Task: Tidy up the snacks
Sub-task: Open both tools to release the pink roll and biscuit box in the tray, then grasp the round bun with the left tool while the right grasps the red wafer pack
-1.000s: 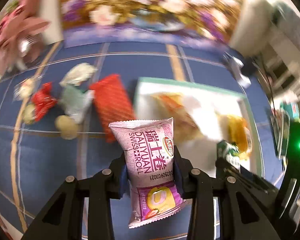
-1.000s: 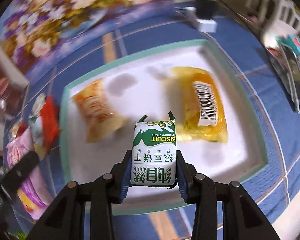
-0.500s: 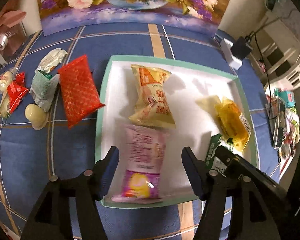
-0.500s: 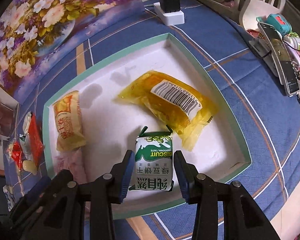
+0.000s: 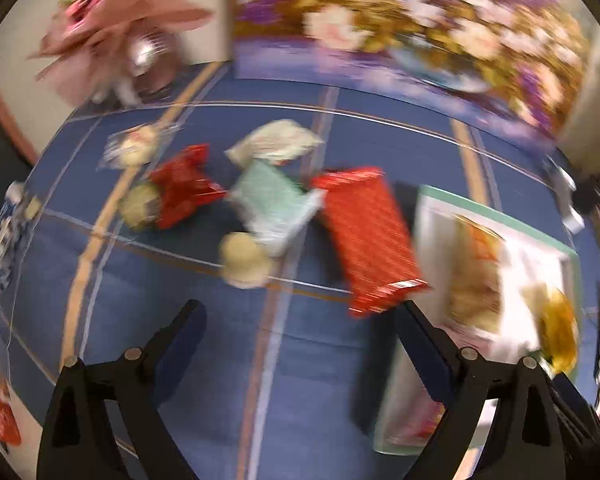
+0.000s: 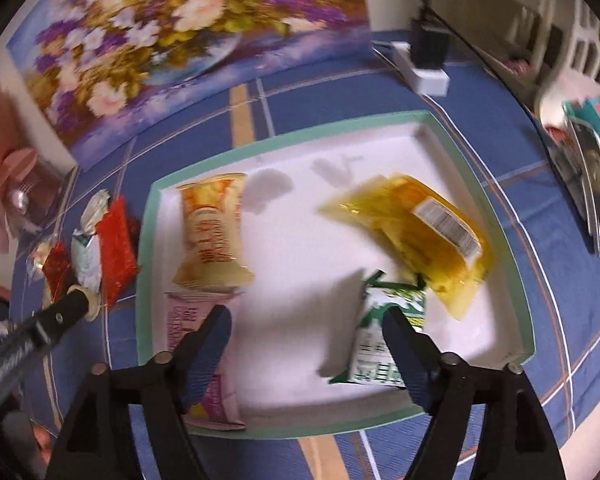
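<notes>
1. Snacks still to be sorted lie on the blue cloth ahead of the left gripper [image 5: 300, 344] in the left wrist view: a red packet [image 5: 370, 236] just beyond the right finger, a pale green packet [image 5: 274, 206] and a round cream sweet [image 5: 244, 260] ahead of the gap, and a small red wrapper [image 5: 180, 192] further off toward the left finger. The jaws have just been opening and now stand wide with nothing between them. The tray [image 5: 500, 216] sits beyond the right finger.

2. Judging by this view, the step in hand is a reach for the next loose snack. The picture is smeared, so it would pay to steady the hand before closing, centre one packet between the fingers, and avoid pinching two together. The gripper points steeply down at the cloth.

3. In the right wrist view, the right gripper [image 6: 306, 332] hangs over the near part of the tray [image 6: 146, 240], pointing steeply down. Its jaws have also just been opening and are released; the green biscuit pack [image 6: 380, 328] lies on the tray floor against the right finger, partly behind it, no longer gripped.

4. A pink roll pack [image 6: 188, 320] lies by the left finger, an orange pack [image 6: 212, 232] beyond it, and a yellow pack [image 6: 420, 232] beyond the right finger. Lifting straight up should clear the biscuits without dragging them.
</notes>
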Tool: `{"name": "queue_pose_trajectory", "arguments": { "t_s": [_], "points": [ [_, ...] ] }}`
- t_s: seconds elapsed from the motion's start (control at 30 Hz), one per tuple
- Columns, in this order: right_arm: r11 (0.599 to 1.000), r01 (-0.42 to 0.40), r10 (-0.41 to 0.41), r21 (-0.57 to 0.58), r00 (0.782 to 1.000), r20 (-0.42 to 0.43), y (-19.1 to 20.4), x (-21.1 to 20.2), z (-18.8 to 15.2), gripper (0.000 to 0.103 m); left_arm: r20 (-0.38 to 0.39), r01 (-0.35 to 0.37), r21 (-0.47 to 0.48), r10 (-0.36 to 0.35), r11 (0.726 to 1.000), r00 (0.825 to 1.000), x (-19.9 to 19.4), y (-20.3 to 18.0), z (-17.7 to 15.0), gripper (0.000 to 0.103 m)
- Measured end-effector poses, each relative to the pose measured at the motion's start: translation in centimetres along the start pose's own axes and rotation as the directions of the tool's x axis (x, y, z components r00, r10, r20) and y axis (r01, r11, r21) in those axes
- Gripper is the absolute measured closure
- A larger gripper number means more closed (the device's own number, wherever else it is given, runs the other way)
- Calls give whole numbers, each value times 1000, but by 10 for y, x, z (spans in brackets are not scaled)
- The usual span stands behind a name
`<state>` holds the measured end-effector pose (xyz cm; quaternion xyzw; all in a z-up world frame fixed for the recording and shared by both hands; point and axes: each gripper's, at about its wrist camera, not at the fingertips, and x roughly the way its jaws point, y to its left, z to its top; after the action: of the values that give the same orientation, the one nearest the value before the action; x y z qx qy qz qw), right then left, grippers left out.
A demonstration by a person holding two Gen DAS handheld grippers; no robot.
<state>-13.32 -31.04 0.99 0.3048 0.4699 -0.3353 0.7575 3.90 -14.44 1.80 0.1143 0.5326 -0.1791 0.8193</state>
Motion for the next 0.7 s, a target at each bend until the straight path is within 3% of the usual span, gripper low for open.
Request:
{"name": "queue_pose_trajectory", "arguments": {
  "t_s": [0.1,0.27,0.37,0.7],
  "points": [
    [999,-20,21,-35,1000,23,12,-3,-2,0,4,-22,-52,23,998,1000,1,22,5,8],
    [995,-31,36,-95,998,47,33,-6,-5,0,25,-60,-101,63,993,998,1,49,11,7],
    [991,-36,43,-128,997,57,44,-7,-7,0,35,-69,-134,74,989,997,2,65,15,1],
    [984,-97,102,-149,994,29,80,2,1,0,76,-13,-194,28,981,997,11,100,33,0]
  ]
}}
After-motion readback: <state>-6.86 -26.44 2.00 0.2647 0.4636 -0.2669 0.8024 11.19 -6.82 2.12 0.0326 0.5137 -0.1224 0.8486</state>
